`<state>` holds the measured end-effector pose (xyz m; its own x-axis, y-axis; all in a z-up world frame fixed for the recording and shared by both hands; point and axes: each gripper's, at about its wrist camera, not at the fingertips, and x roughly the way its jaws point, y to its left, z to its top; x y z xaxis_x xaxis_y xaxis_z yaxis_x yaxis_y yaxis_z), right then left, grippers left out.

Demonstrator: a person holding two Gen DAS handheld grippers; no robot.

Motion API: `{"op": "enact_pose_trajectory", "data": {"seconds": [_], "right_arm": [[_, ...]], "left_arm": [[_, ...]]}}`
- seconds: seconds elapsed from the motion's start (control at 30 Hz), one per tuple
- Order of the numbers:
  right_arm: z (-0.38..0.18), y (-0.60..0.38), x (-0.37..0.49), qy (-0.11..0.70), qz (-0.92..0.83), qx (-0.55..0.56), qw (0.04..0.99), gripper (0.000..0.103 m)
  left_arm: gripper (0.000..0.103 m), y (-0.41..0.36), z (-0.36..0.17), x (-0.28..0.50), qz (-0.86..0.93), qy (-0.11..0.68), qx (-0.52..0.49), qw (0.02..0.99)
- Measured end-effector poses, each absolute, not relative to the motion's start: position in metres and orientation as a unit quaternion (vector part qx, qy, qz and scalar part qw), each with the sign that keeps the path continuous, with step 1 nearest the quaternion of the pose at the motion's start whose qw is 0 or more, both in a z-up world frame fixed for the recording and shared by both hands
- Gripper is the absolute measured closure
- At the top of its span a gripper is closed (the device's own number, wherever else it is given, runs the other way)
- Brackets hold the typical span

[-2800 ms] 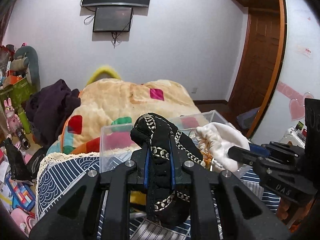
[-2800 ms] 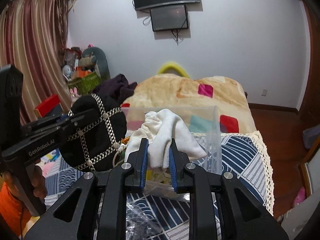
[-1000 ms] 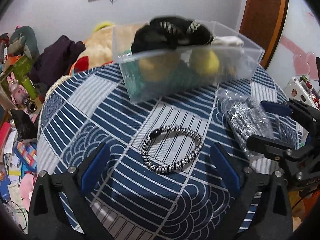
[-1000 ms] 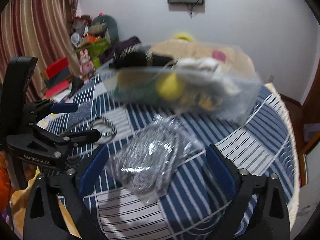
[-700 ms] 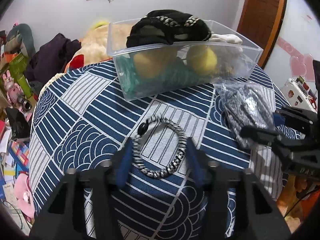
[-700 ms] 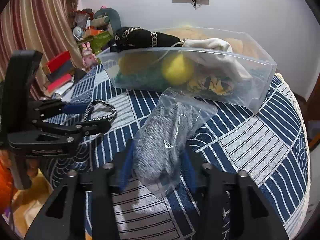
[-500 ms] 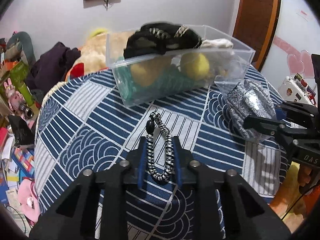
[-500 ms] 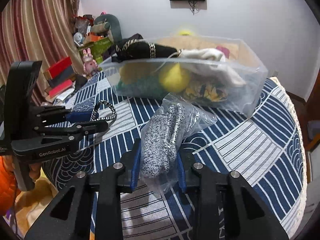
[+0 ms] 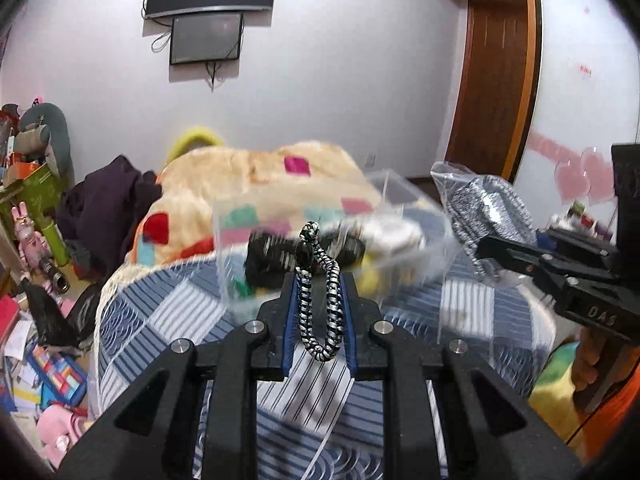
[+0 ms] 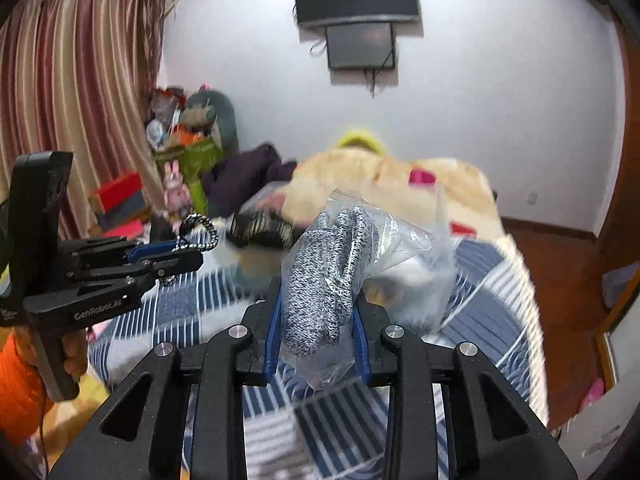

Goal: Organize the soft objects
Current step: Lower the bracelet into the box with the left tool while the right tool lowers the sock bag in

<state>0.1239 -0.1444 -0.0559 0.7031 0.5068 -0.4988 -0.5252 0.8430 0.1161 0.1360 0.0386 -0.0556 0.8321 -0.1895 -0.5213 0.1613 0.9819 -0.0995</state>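
Note:
My left gripper point(image 9: 318, 312) is shut on a black-and-white braided bracelet point(image 9: 320, 300) and holds it up above the table; the bracelet also shows in the right wrist view point(image 10: 196, 232). My right gripper point(image 10: 316, 320) is shut on a clear plastic bag with grey knit gloves point(image 10: 328, 276), lifted off the table; the bag also shows in the left wrist view point(image 9: 488, 208). The clear plastic bin point(image 9: 400, 240) with a black chain-trimmed item and other soft things stands ahead on the blue patterned table point(image 9: 160, 320), blurred.
A bed with a beige patchwork blanket point(image 9: 260, 176) lies behind the table. Toys and boxes clutter the floor at the left point(image 9: 36, 208). A wooden door point(image 9: 496, 64) is at the right. Striped curtains point(image 10: 60, 100) hang at the left.
Both grippers closed on their objects on the table, then lifted them. The view now tilts up and the bin sits lower and blurred.

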Motion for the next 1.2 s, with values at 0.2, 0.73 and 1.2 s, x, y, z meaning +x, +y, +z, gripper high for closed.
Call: {"op": "enact_pose_trajectory", "data": {"seconds": [0.2, 0.73, 1.2], "right_arm": [[-0.040, -0.140, 0.150, 0.244, 0.270, -0.007, 0.932, 0.076], [-0.098, -0.092, 0.210, 0.336, 0.270, -0.045, 0.901, 0.073], [-0.080, -0.122, 0.194, 0.322, 0.246, -0.056, 0.912, 0.030]], "left_arm": [[0.084, 0.039, -0.039, 0.171, -0.100, 0.269, -0.047, 0.957], [0.078, 0.033, -0.092, 0.237, -0.057, 0.334, -0.017, 0.941], [0.028, 0.040, -0.096, 0.217, -0.054, 0.345, -0.014, 0.937]]}}
